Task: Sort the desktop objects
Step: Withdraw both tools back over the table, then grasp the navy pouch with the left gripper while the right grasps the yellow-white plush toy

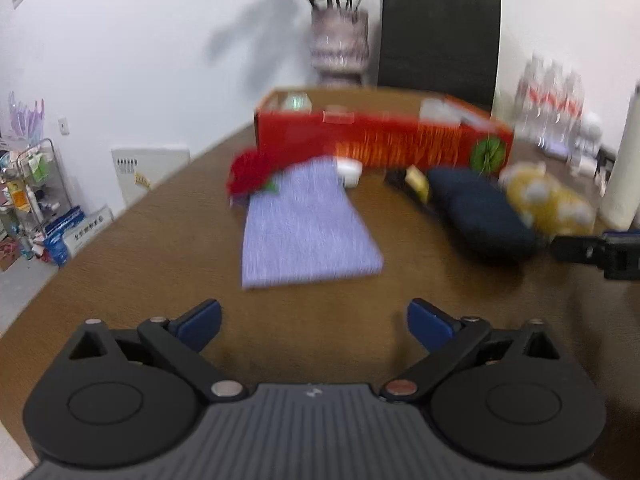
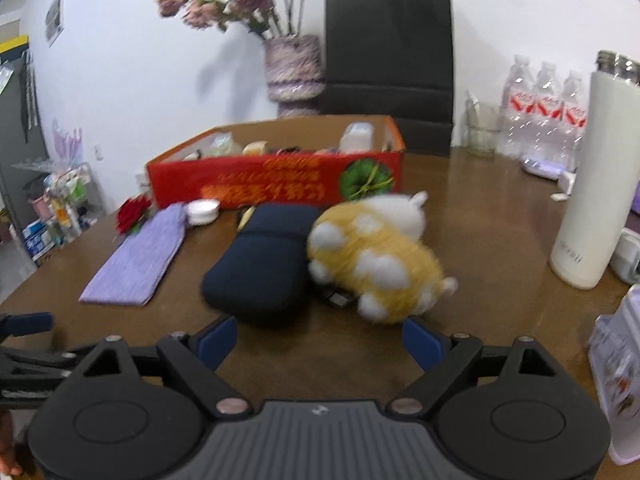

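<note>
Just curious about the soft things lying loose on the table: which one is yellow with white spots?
The plush toy, rightmost of them. The pouch touching its left side is plain dark navy, and the cloth farther left is flat lilac.

Bare table (image 1: 160,240) before purple cloth (image 1: 308,224); pouch (image 2: 260,264), plush (image 2: 376,264) crowd right.

Flower vase (image 2: 295,68), black paper bag (image 2: 389,52), water bottles (image 2: 544,108), white flask (image 2: 596,176)

White wall (image 2: 140,60) behind the brown surface (image 2: 480,220); wire rack (image 1: 36,184) stands left on the grey floor (image 1: 20,280).
</note>
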{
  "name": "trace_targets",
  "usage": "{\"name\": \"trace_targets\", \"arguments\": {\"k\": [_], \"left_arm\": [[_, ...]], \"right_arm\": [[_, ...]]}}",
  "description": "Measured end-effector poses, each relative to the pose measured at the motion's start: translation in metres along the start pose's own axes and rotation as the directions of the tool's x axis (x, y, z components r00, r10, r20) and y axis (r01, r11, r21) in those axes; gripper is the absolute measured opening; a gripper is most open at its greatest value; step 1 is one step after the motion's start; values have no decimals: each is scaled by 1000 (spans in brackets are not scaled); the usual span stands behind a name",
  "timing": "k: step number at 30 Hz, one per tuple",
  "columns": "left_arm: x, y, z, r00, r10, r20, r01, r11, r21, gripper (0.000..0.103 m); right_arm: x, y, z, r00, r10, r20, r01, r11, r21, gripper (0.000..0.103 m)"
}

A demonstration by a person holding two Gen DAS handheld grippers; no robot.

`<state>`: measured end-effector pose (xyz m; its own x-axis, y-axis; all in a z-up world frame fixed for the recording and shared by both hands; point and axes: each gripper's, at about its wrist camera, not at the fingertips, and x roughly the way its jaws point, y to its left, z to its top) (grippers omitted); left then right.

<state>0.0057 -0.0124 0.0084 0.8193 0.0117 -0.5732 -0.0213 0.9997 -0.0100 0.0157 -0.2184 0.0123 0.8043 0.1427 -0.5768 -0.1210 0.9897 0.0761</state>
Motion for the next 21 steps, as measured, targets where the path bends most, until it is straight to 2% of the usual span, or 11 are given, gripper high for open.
{"name": "trace_targets", "arguments": {"k": [5,7,9,12,14,15,18,20,21], "left_arm": [[4,-12,47,992,-83,95,80,996,37,96],[15,-23,62,986,-145,80,143,989,32,91],[26,-41,71,974,-221,47,220,975,36,90],[38,-74,69,952,-305,16,301,945,129,92],[43,-87,64,947,-322,7,316,932,177,93],[48,-91,61,942,-336,-10,332,925,182,93],[62,-99,57,931,-356,-77,364,918,154,93],[67,-104,55,932,-350,-99,362,919,154,82],[67,-104,55,939,-330,-102,343,926,159,77]], "right_arm": [[-2,-16,13,996,-31,86,29,999,19,89],[7,-21,21,995,-61,77,61,998,4,89],[17,-30,27,995,-72,67,71,997,13,89],[37,-50,29,999,-41,28,39,997,73,88],[44,-63,26,1000,-1,9,-1,990,143,86],[45,-68,25,1000,26,8,-27,986,167,81],[49,-67,22,999,39,-17,-36,989,146,70],[55,-59,18,999,8,-49,-4,996,88,61],[56,-54,16,999,-20,-42,22,998,50,59]]}}
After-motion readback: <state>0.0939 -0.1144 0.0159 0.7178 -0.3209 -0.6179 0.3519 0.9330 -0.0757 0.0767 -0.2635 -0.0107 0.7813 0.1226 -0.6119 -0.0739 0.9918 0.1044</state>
